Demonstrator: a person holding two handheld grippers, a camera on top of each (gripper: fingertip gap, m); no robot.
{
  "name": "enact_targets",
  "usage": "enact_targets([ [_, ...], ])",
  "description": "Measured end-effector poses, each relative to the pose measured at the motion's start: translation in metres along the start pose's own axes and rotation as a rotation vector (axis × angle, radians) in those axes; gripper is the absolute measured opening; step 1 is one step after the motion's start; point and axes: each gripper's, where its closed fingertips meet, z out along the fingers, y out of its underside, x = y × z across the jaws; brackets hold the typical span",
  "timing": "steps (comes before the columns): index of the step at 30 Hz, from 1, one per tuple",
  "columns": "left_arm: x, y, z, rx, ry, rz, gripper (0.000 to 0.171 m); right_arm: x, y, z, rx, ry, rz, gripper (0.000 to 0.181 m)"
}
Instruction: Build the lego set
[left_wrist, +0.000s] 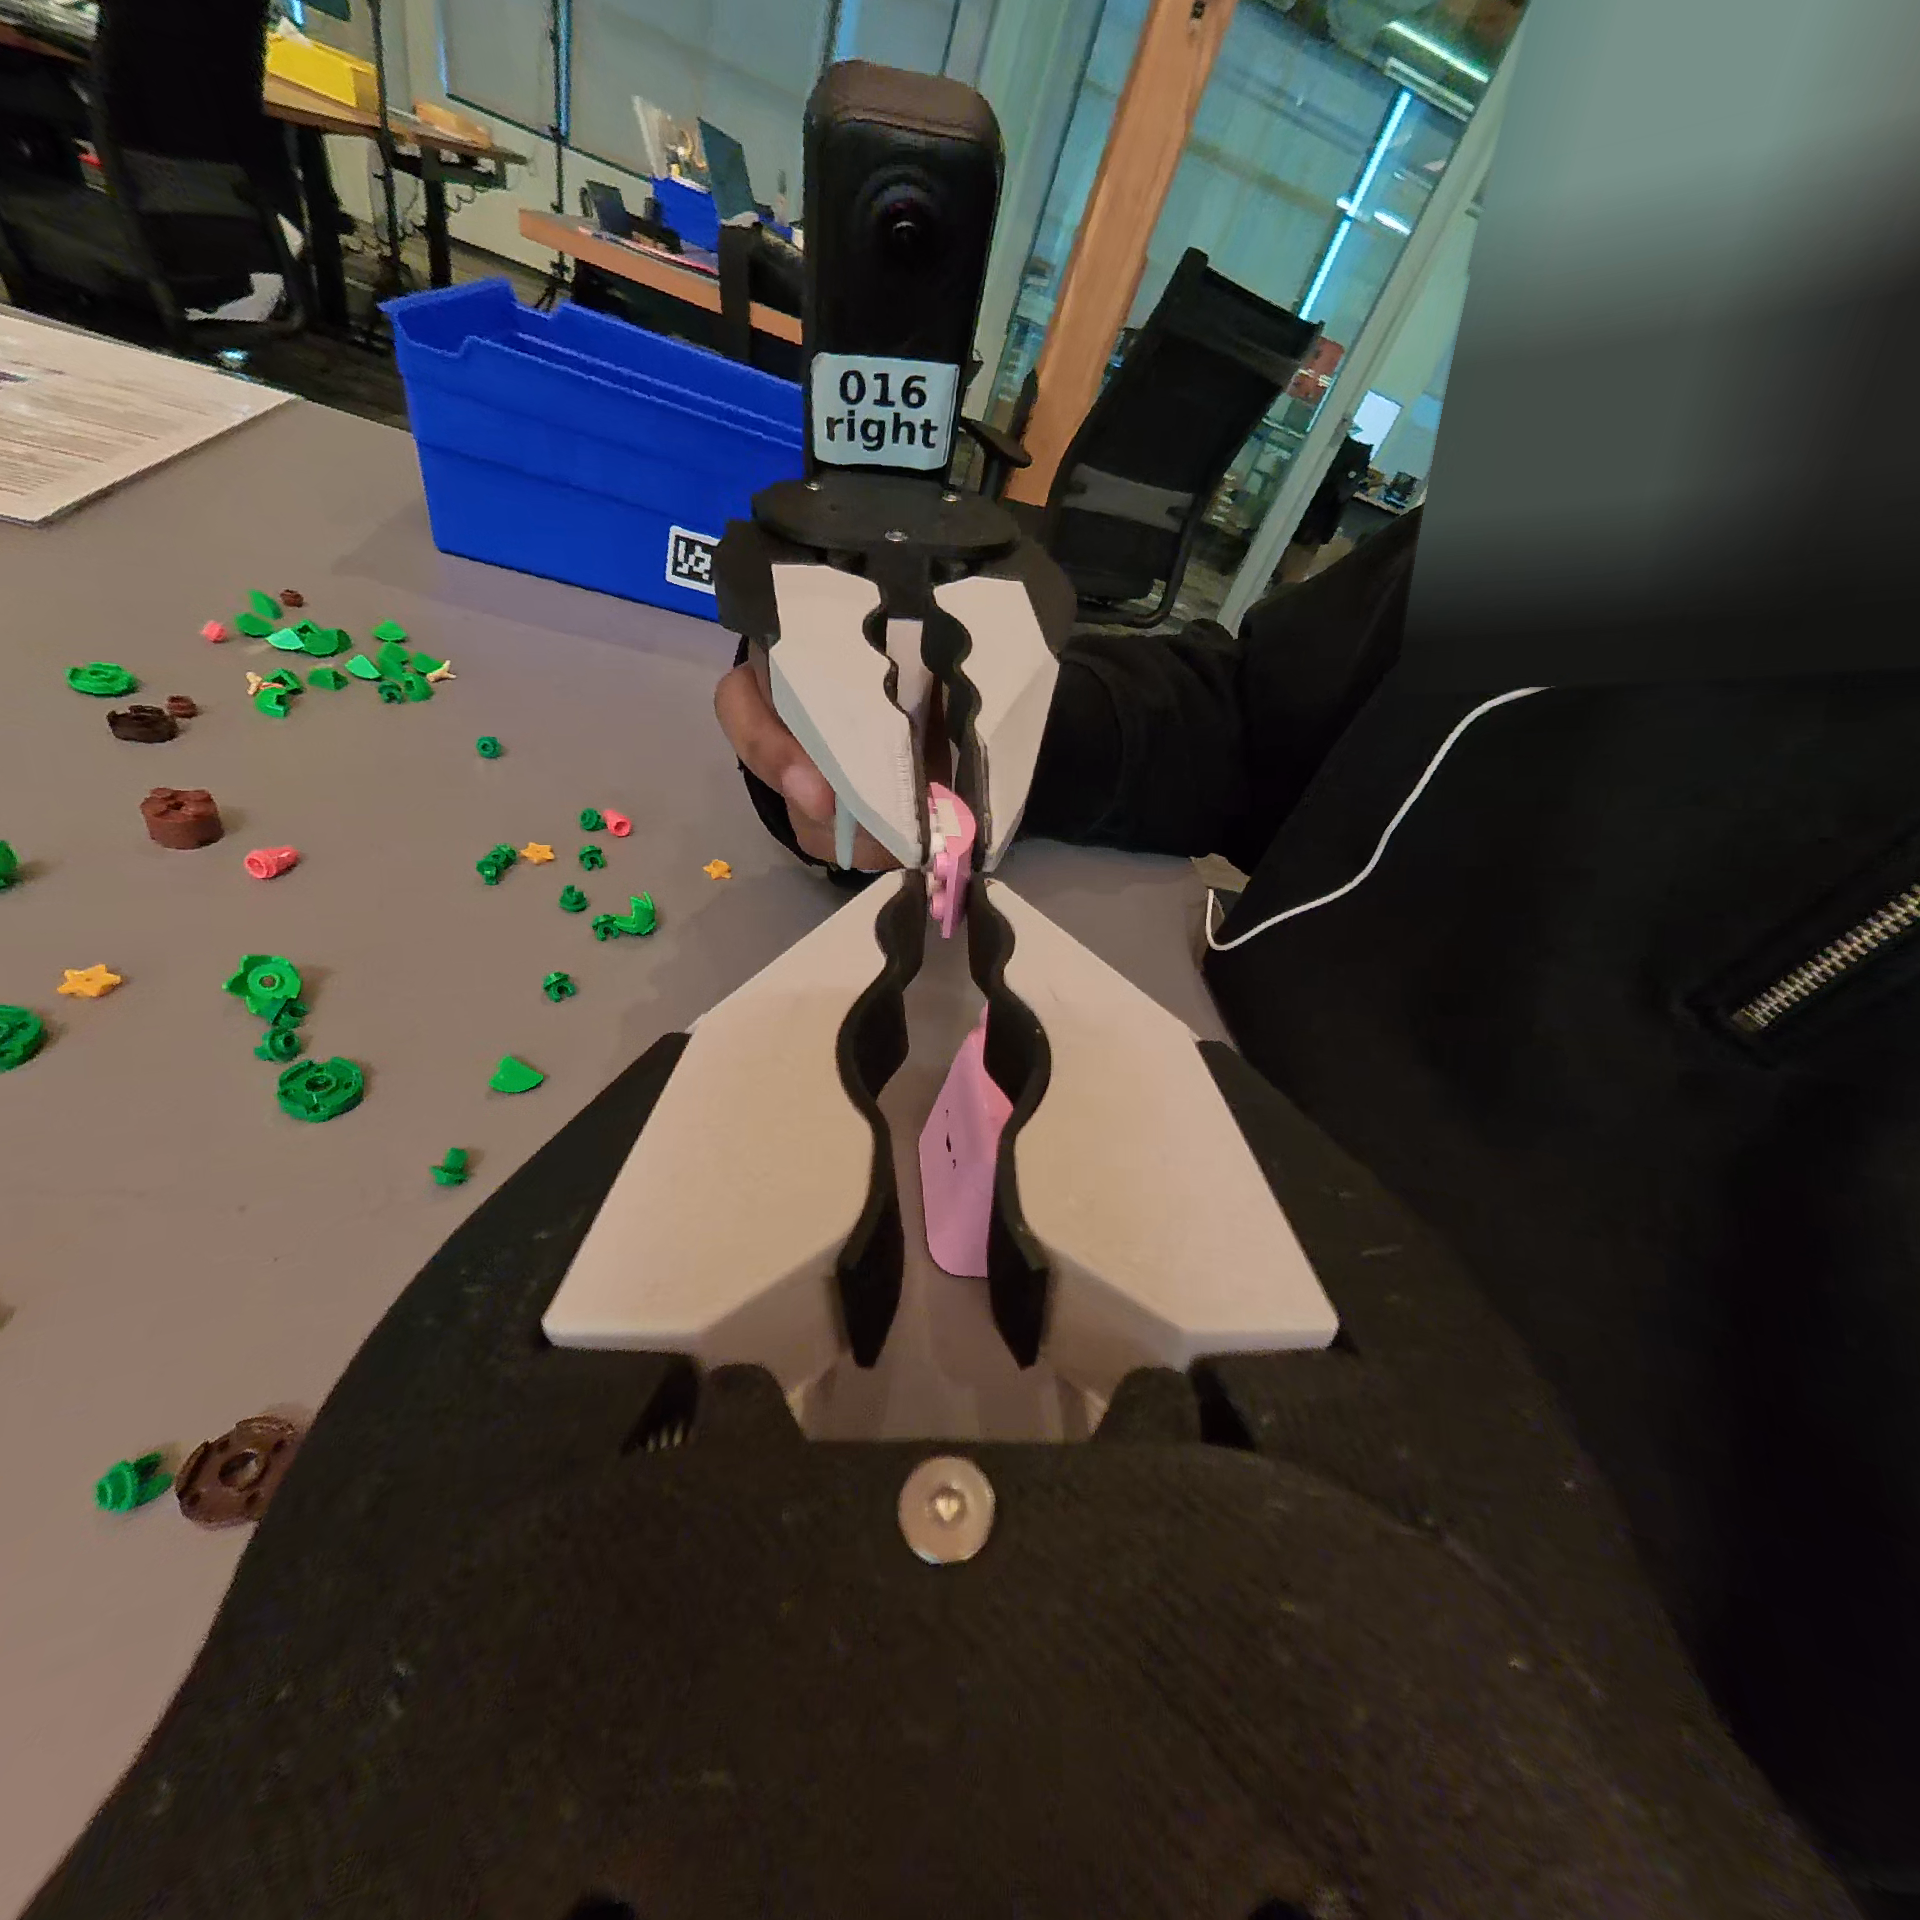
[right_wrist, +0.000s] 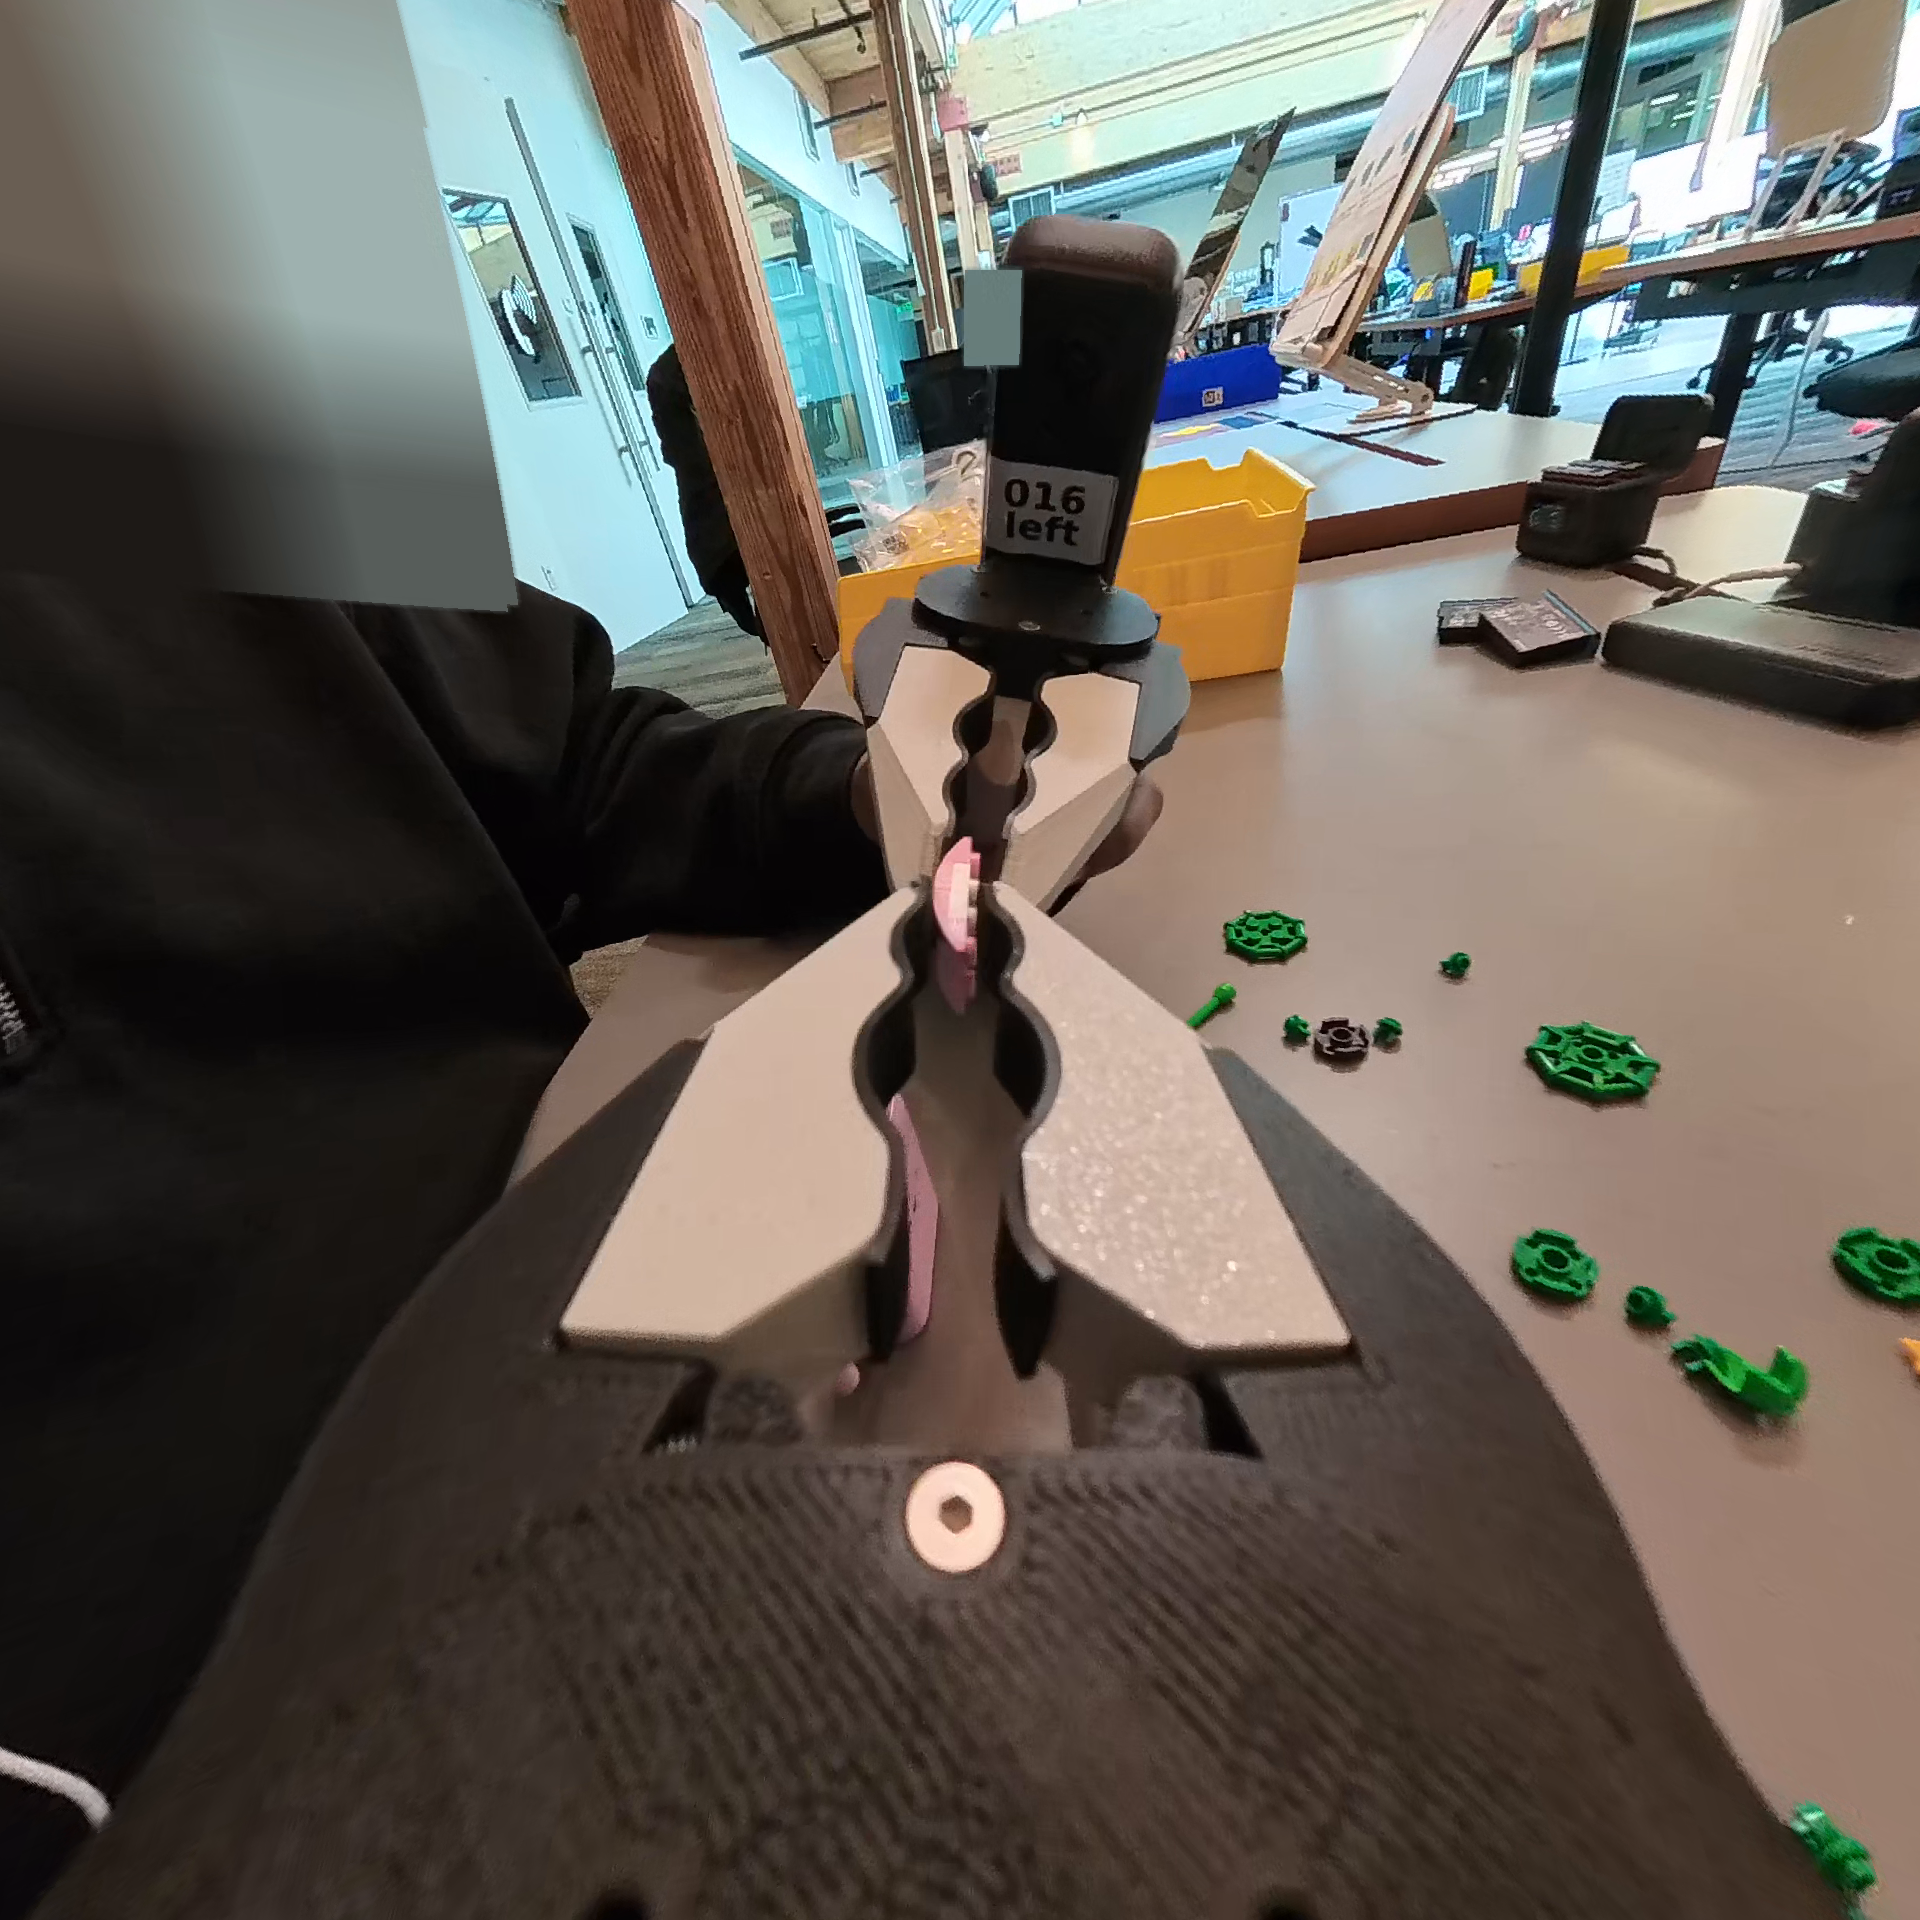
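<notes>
Pink lego piece (left_wrist: 951, 868) edge-on above scattered green pieces (left_wrist: 312, 1086).

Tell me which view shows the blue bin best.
The left wrist view: the blue bin stands on the grey table behind the right tool. In the right wrist view, only a distant blue shape appears; I cannot confirm it is that bin.

Bright open workshop w/ wooden posts (right_wrist: 707, 312), glass partitions (left_wrist: 1247, 208), long desks (right_wrist: 1558, 457) at back, black office chair (left_wrist: 1174, 436) and grey table (right_wrist: 1455, 831) in front.

White printed label (left_wrist: 881, 416) on black camera (left_wrist: 902, 208)
</notes>
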Motion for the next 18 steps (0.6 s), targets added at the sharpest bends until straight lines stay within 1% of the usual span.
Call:
enact_targets([
  [4, -0.002, -0.003, -0.001, 0.007, -0.026, 0.004, 0.003, 0.002, -0.003, 0.0, -0.016, 0.035, 0.002, 0.005],
  [8, 0.001, -0.003, -0.002, -0.003, -0.022, 0.011, 0.003, 0.0, -0.003, 0.002, -0.029, 0.03, 0.018, 0.006],
  [12, -0.005, -0.007, -0.007, 0.026, -0.03, -0.02, 0.003, 0.007, -0.007, 0.004, 0.033, 0.097, -0.061, 0.006],
  [13, -0.007, -0.007, -0.008, 0.029, -0.034, -0.032, 0.003, 0.011, -0.008, 0.003, 0.039, 0.137, -0.112, 0.009],
  [15, -0.013, -0.007, -0.01, 0.043, -0.053, -0.061, 0.004, 0.018, -0.011, -0.002, 0.043, 0.222, -0.254, 0.046],
  [17, -0.018, -0.009, -0.012, 0.072, -0.047, -0.121, 0.004, 0.025, -0.012, -0.009, 0.019, 0.291, -0.335, 0.047],
  [18, -0.019, -0.01, -0.013, 0.09, -0.035, -0.156, 0.004, 0.026, -0.013, -0.01, 0.019, 0.304, -0.344, 0.046],
])
